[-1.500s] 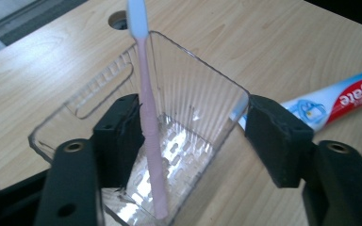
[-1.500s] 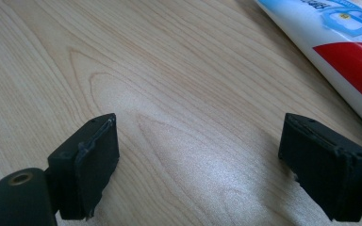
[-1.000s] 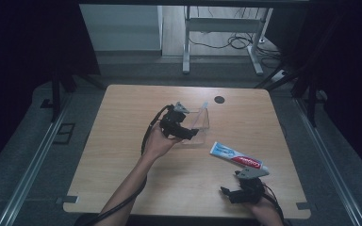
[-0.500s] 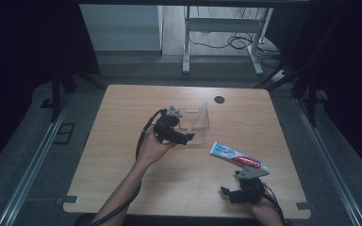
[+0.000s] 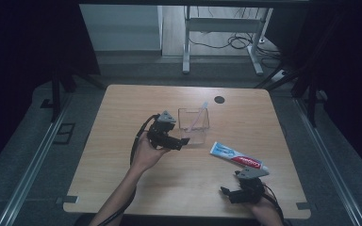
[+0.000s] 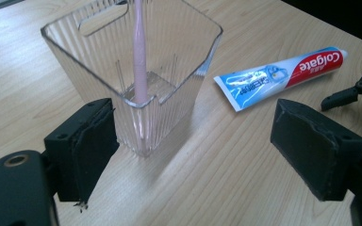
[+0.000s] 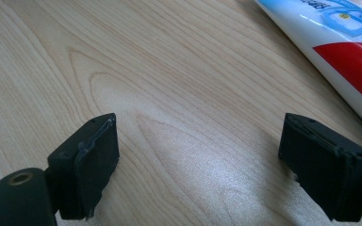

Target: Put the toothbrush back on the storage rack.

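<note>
A clear ribbed cup (image 5: pixel 194 125) stands mid-table with a pink toothbrush (image 5: pixel 199 114) leaning upright inside it. My left gripper (image 5: pixel 184 141) sits just near-left of the cup, open; its jaws have just been opening and nothing is between them. In the left gripper view the cup (image 6: pixel 136 80) and toothbrush (image 6: pixel 139 56) stand just ahead of the left pad (image 6: pixel 94 141), apart from it. A red, white and blue toothpaste tube (image 5: pixel 238 156) lies flat to the cup's right. My right gripper (image 5: pixel 224 192) rests open near the front edge, with bare wood between its pads (image 7: pixel 89 165).
A dark round hole (image 5: pixel 219 99) marks the table's far side. The toothpaste tube (image 7: pixel 344 37) lies ahead-right of the right gripper. The wooden table (image 5: pixel 122 179) has bare room at left and front. Desk legs and cables stand on the floor beyond.
My left gripper has drawn back from the cup toward the near-left. The cup, toothbrush, toothpaste and right gripper have stayed where they were.
</note>
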A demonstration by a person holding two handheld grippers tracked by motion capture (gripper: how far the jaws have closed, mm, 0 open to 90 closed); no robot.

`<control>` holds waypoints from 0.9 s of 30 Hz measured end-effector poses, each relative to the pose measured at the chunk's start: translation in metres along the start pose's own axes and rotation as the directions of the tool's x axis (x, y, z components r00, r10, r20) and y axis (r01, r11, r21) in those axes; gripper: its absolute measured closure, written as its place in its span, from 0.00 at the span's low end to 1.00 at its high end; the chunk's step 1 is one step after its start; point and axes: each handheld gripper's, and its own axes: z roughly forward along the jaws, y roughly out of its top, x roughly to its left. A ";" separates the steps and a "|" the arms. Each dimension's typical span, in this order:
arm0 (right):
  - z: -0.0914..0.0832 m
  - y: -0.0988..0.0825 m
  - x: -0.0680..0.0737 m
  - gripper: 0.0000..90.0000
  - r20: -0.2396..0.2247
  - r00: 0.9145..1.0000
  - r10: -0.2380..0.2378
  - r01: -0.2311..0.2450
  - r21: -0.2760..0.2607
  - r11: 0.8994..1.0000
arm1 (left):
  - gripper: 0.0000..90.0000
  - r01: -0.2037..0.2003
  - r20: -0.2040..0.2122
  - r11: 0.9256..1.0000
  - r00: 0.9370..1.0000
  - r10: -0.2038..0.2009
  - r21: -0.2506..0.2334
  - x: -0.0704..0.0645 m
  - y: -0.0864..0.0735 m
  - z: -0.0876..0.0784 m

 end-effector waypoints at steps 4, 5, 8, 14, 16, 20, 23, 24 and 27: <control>0.000 0.000 0.000 0.14 0.000 1.000 0.001 -0.001 -0.001 1.000 | 0.17 0.002 -0.001 1.000 1.000 -0.002 0.001 0.001 -0.009 -0.002; 0.000 0.000 0.000 0.14 0.000 1.000 0.001 -0.001 -0.001 1.000 | 0.17 0.003 0.002 1.000 1.000 -0.003 0.000 0.001 -0.011 -0.002; 0.000 0.000 0.000 0.14 0.000 1.000 0.000 0.000 -0.001 1.000 | 0.16 0.009 0.001 1.000 1.000 -0.009 -0.002 0.001 -0.018 -0.004; 0.000 0.000 0.000 0.14 0.000 1.000 0.001 -0.001 0.000 1.000 | 0.16 0.001 -0.011 1.000 1.000 -0.001 0.002 0.000 -0.032 -0.008; 0.000 0.000 0.000 0.14 0.000 1.000 0.001 -0.001 0.000 1.000 | 0.16 0.005 -0.010 1.000 1.000 -0.005 -0.003 0.000 -0.037 -0.010; 0.000 0.000 0.000 0.14 0.000 1.000 0.001 -0.001 -0.001 1.000 | 0.16 0.001 -0.015 1.000 1.000 -0.001 -0.009 -0.001 -0.046 -0.011; 0.000 0.000 0.000 0.14 0.000 1.000 0.002 -0.002 0.000 1.000 | 0.16 -0.008 -0.019 1.000 1.000 0.008 -0.001 -0.002 -0.053 -0.010; 0.000 0.000 0.000 0.14 0.000 1.000 0.003 -0.003 0.000 1.000 | 0.16 -0.008 -0.023 1.000 1.000 0.008 -0.001 -0.002 -0.056 -0.009; 0.000 0.000 0.000 0.14 0.000 1.000 0.003 -0.003 0.000 1.000 | 0.15 -0.003 -0.022 1.000 1.000 0.003 -0.002 -0.003 -0.064 -0.008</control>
